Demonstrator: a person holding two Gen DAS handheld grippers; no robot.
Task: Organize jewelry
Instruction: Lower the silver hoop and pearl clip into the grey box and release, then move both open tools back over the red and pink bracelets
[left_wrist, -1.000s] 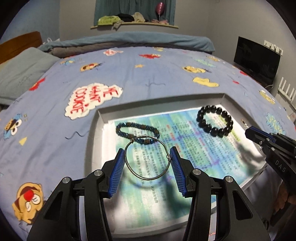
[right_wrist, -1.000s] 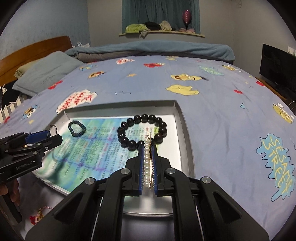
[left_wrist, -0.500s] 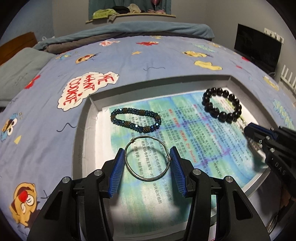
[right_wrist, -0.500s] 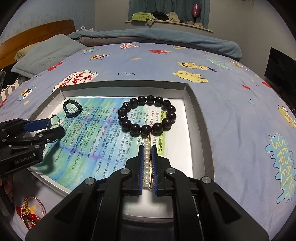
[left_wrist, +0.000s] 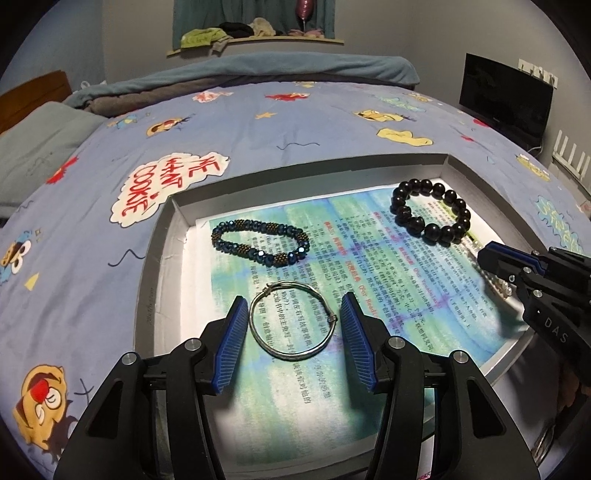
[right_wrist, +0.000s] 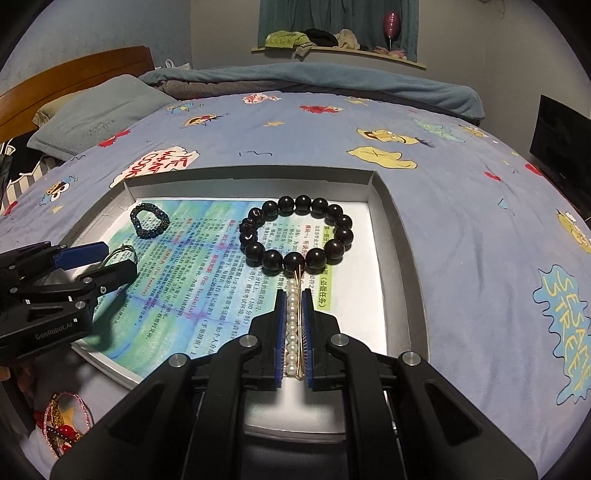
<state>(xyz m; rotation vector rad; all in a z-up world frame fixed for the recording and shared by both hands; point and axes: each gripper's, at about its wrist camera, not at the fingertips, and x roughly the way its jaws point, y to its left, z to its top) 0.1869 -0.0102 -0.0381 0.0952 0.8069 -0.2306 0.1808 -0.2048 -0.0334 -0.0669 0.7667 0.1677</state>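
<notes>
While lying flat near tray (left_wrist: 159, 280) left edge, silver bangle (left_wrist: 292, 322) between just-widened left claw (left_wrist: 291, 317) pads, untouched; right claw (right_wrist: 294, 317) clenched on pearl bracelet (right_wrist: 292, 325).

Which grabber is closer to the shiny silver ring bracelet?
The left gripper. Its open fingers sit on either side of the silver bangle. The right gripper is across the tray, shut on a pearl piece.

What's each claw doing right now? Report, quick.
Left claw: open, just widened; silver bangle lies loose between its pads.
Right claw: shut on pearl bracelet.
</notes>
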